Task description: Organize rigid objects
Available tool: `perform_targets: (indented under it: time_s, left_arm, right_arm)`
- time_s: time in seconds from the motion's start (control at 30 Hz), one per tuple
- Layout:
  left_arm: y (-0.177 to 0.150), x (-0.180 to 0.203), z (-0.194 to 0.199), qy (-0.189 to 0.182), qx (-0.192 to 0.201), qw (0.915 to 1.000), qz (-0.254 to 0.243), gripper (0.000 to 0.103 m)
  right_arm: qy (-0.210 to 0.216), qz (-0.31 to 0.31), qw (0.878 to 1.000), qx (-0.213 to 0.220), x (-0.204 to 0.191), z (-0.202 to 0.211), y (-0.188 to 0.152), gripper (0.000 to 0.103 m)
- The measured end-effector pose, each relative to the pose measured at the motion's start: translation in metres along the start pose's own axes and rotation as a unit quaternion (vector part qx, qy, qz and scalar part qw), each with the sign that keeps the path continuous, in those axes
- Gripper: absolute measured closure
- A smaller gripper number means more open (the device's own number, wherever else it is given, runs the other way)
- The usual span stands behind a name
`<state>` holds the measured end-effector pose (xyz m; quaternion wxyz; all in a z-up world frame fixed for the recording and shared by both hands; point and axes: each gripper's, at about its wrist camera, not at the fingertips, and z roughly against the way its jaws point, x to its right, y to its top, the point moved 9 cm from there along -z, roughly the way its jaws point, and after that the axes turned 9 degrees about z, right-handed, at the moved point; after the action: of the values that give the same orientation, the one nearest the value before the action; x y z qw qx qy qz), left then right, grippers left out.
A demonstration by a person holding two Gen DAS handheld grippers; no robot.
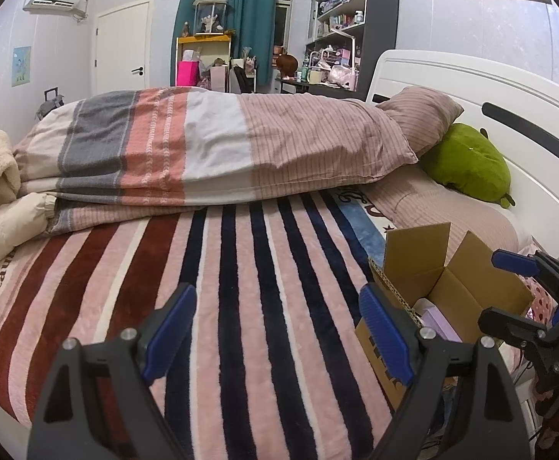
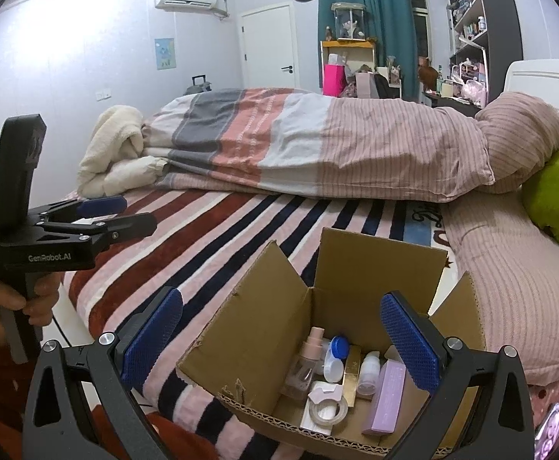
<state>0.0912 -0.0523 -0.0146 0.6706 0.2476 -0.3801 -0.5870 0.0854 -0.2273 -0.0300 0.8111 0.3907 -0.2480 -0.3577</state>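
Both grippers wide, empty: left gripper over bare blanket; right gripper above filled box. Sorting looks finished; likely next, close flaps.

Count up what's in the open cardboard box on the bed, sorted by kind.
Inside the cardboard box, as far as visible:
Bottles: 3 (pink-capped spray bottle, blue-capped bottle, small white bottle)
Slim cartons: 2 (purple carton, gold carton)
Tape rolls: 1 (tape roll)
Total: 6
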Motion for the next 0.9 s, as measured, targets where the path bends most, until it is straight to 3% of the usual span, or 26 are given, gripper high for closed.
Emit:
perform_targets:
  time_s: [0.9]
  left_arm:
    - [-0.0004,0.0029,-0.0002,0.004,0.004,1.0,-0.004,0.018]
  right_arm:
    - [-0.009,-0.013,1.0,-0.006,-0.0038,0.0017,-0.0053,0.0]
